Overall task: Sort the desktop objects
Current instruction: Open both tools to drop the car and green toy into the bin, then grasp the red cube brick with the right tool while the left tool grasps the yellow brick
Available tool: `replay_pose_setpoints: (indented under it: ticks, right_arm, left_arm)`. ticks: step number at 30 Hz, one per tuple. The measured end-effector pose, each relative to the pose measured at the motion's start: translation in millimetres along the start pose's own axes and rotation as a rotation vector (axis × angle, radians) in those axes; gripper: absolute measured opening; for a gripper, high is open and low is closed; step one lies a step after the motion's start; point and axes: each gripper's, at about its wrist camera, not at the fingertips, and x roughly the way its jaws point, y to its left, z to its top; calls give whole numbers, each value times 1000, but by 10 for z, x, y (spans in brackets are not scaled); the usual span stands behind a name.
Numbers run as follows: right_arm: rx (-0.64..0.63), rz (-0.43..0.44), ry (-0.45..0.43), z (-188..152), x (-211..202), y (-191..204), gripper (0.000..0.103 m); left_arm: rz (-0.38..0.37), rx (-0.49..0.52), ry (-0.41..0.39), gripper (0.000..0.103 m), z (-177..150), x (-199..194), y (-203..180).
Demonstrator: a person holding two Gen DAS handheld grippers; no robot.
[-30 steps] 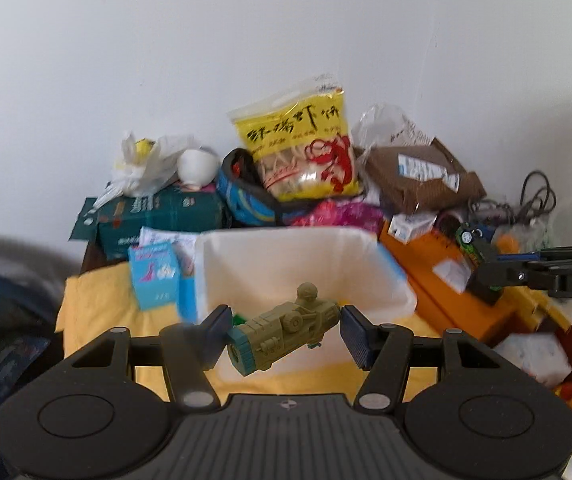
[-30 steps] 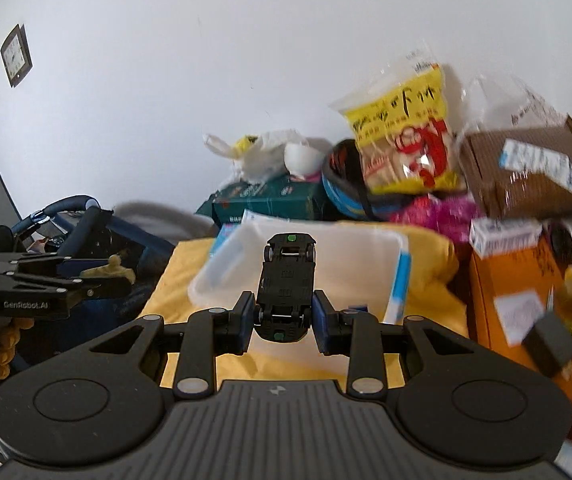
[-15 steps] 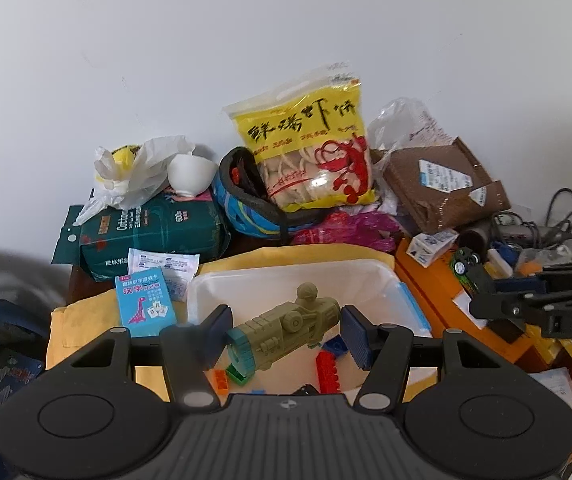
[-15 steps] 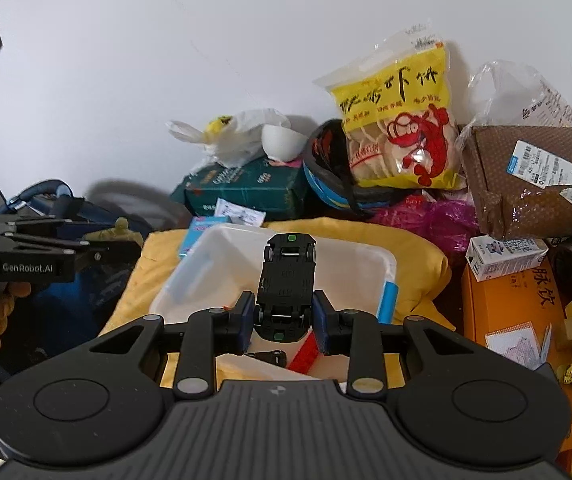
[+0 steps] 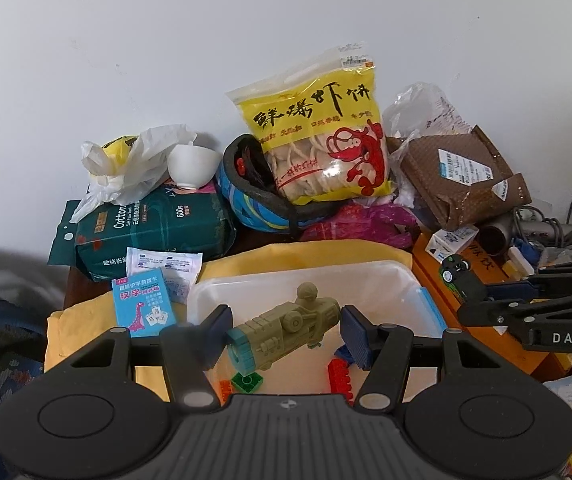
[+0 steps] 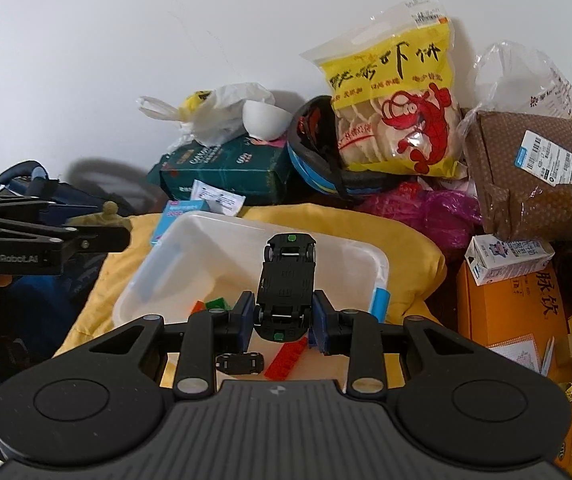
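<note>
The left hand-held gripper (image 5: 286,326) pinches a light, rigid toy cannon (image 5: 286,326) endwise; the right hand-held gripper (image 6: 284,316) clamps a hard, slick toy car (image 6: 286,280) across its sides, above the bin (image 6: 158,280).

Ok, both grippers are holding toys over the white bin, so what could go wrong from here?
The olive toy sits diagonally between the left gripper's pads, so it could twist or slip out early. The black car in the right gripper is pinched only at its rear, so it may tip forward. Both hover over the same white bin, so the grippers could bump when lowering.
</note>
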Motion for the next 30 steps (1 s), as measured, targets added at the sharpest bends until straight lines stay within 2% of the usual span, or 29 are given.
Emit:
replay_pose_setpoints:
  ticks: [1, 2, 3, 5, 9, 12, 16, 20, 23, 26, 30]
  right_arm:
    - [3, -10, 1, 9, 28, -9, 36]
    - [6, -23, -4, 14, 50, -19, 46]
    - [11, -33, -9, 15, 69, -29, 50]
    - [15, -34, -13, 5, 100, -43, 52]
    - [20, -16, -8, -109, 104, -72, 52]
    - [26, 12, -17, -330, 35, -101, 52]
    - [6, 22, -24, -896, -53, -123, 56]
    - [13, 15, 47, -1692, 50, -87, 57]
    - [21, 6, 115, -2169, 167, 9, 56]
    - [-5, -1, 138, -2428, 263, 168, 54]
    - [-17, -25, 148, -2508, 397, 319, 49]
  left_arm:
    - [11, 3, -4, 63, 8, 20, -6]
    - [25, 6, -9, 64, 14, 38, -13]
    - [42, 8, -15, 67, 18, 55, -14]
    - [71, 2, -31, 70, 16, 68, 3]
    - [73, -3, -41, 70, -40, 40, 79]
    - [74, 20, -56, 70, -238, -51, 108]
    - [47, 64, -67, 71, -885, -197, 109]
    - [16, 60, 11, 71, -1738, -176, 88]
    - [0, 44, 75, 71, -2272, -110, 60]
    - [8, 41, 123, 71, -2614, -27, 32]
    - [29, 8, 140, 71, -2771, 61, 39]
